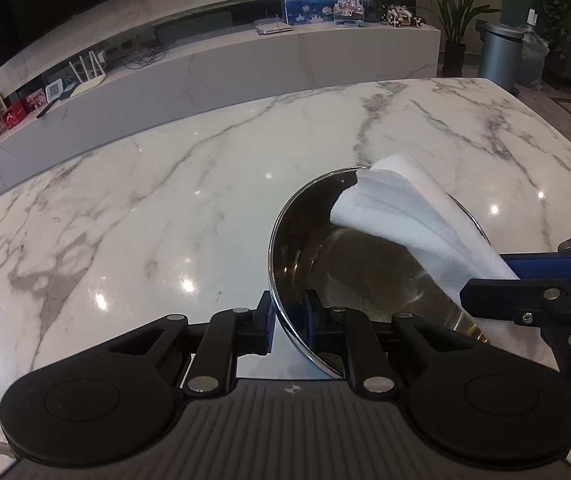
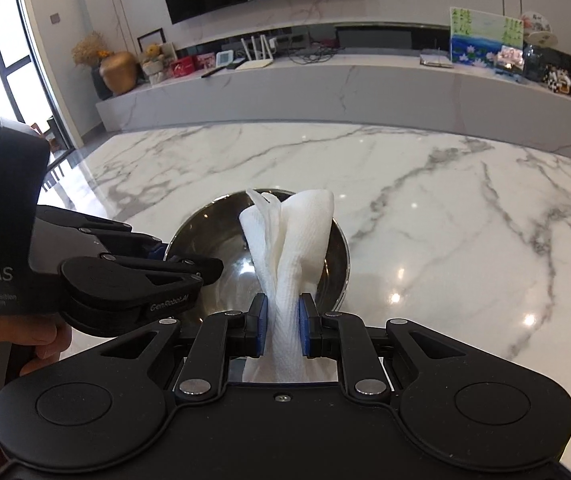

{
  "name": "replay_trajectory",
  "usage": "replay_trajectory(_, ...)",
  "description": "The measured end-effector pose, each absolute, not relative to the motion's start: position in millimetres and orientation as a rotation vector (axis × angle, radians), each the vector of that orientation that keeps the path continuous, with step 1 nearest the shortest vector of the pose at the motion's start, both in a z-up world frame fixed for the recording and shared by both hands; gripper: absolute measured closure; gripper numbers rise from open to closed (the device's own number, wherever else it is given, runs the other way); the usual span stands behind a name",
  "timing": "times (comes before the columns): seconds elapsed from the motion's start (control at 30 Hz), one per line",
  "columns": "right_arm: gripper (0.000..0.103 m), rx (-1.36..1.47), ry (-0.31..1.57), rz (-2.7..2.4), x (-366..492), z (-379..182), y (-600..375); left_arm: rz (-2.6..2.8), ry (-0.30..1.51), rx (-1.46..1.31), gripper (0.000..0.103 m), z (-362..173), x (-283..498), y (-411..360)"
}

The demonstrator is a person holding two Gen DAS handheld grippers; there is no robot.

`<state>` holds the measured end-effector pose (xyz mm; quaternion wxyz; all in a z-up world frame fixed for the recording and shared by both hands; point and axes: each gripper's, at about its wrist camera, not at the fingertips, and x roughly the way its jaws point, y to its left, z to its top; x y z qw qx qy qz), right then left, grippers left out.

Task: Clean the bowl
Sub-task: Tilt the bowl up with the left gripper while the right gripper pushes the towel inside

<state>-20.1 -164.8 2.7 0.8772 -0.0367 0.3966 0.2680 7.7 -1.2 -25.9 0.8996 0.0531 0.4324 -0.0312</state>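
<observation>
Left wrist view, lower centre: left gripper [image 1: 289, 322] pinching bowl [image 1: 305, 256] rim, right gripper [image 2: 281, 322] clamping towel [image 2: 289, 240] inside, mid-wipe apparently; next, sweeping round the wall.

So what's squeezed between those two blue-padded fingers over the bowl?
A white paper towel, pinched by the right gripper and hanging into the bowl, as its own camera shows.
</observation>
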Motion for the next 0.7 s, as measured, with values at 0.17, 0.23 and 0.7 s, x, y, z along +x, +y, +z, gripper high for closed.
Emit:
replay_trajectory(0.17,0.089,-0.093,0.827,0.606,-24.8,5.9,-158.1,-0.103,0.895,0.061,0.083,-23.5,4.1,3.0)
replay_trajectory(0.23,0.089,-0.1,0.845,0.61,-22.1,6.9,-160.6,-0.117,0.891,0.046,0.083,-22.6,2.7,4.2)
replay_trajectory(0.7,0.087,-0.178,0.935,0.605,-17.4,-18.3,-145.1,-0.151,0.905,0.065,0.087,-25.7,3.3,-4.2)
